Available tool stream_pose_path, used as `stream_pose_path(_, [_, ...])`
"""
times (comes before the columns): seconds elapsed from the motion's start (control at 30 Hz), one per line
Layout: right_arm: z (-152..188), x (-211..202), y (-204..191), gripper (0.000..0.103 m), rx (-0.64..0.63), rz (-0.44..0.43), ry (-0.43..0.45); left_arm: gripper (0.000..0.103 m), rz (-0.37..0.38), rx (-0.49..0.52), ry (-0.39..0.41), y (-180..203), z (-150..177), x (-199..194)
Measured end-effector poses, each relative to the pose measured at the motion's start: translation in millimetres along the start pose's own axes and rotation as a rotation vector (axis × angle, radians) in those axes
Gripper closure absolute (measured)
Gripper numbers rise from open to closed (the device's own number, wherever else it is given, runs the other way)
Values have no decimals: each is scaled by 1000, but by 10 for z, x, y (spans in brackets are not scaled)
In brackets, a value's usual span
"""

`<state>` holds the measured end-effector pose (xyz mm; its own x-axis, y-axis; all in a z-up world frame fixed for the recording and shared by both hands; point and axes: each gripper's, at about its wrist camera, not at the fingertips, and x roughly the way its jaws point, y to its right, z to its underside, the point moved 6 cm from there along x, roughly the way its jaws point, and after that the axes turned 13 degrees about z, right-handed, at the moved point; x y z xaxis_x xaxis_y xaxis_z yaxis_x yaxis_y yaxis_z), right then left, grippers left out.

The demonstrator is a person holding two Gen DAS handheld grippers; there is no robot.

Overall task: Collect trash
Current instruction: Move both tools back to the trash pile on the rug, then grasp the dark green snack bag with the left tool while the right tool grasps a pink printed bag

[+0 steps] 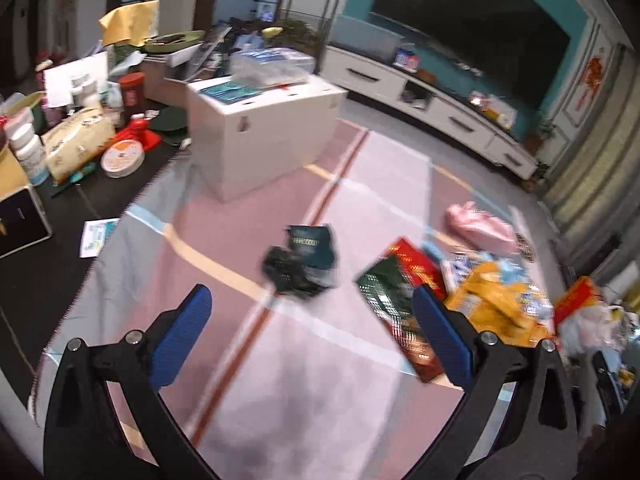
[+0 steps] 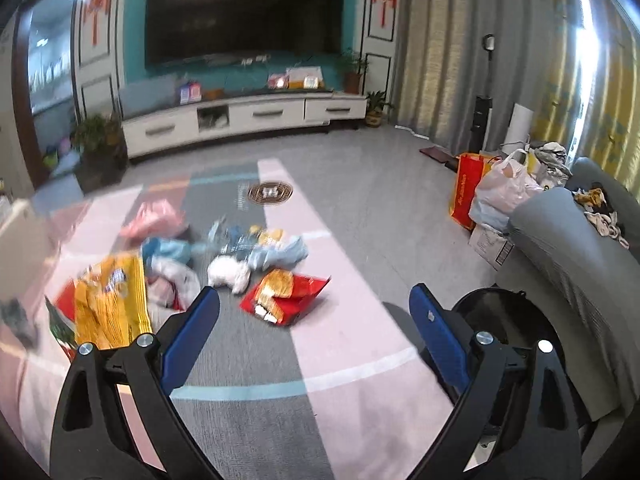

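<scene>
Right wrist: wrappers (image 2: pixel 286 296) litter striped carpet (image 2: pixel 360 360).

Left tongs (image 1: pixel 312 306), right tongs (image 2: pixel 314 306): black arms, blue ribbed pads, silver pivot screws.

Glossy foil wrappers (image 2: pixel 286 298) (crinkled); matt woven rug (image 2: pixel 348 344); smooth plastic bag (image 2: pixel 505 190).

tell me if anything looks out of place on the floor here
Yes: wrappers and bags lie strewn on the rug, such as a red packet and a dark wrapper, not in the black bin.
</scene>
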<state>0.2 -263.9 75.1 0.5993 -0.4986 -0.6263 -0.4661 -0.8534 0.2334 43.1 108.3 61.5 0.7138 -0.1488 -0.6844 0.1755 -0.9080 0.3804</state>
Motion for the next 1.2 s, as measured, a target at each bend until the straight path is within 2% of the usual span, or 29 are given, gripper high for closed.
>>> stream_pose_path(0.13, [81,62,-173,9,-1,-60,-37,3,31,-34,-31,-152,-17,108])
stream_pose_path(0.23, [117,51,-261,9,-4,-102,-45,3,8,-51,-26,-263,-33,162])
stream_pose_path(0.4, [103,37,-278,9,54,-176,-56,3,26,19,-31,-242,-61,297])
stream_pose_path(0.57, [-89,121,-89,9,186,-248,-136,3,4,50,-56,-234,-104,501])
stream_pose_path(0.77, [-462,325,-144,10,147,-256,-174,3,3,-8,-87,-341,-102,751])
stream_pose_path(0.83, [-600,466,-259,10,136,-277,-190,3,28,-39,-87,-371,-112,805])
stream_pose_path(0.9, [-683,676,-378,10,140,-316,-243,3,53,-56,-87,-383,-133,835])
stream_pose_path(0.97, [-724,951,-539,10,166,-342,-330,3,86,-79,-81,-387,-154,859])
stream_pose_path(1.03, [-741,1131,-663,9,159,-329,-401,4,112,-97,-79,-388,-164,893])
stream_pose_path(1.2, [-987,1145,-1396,10,-30,-364,-319,9,142,-108,-101,-371,-116,1012])
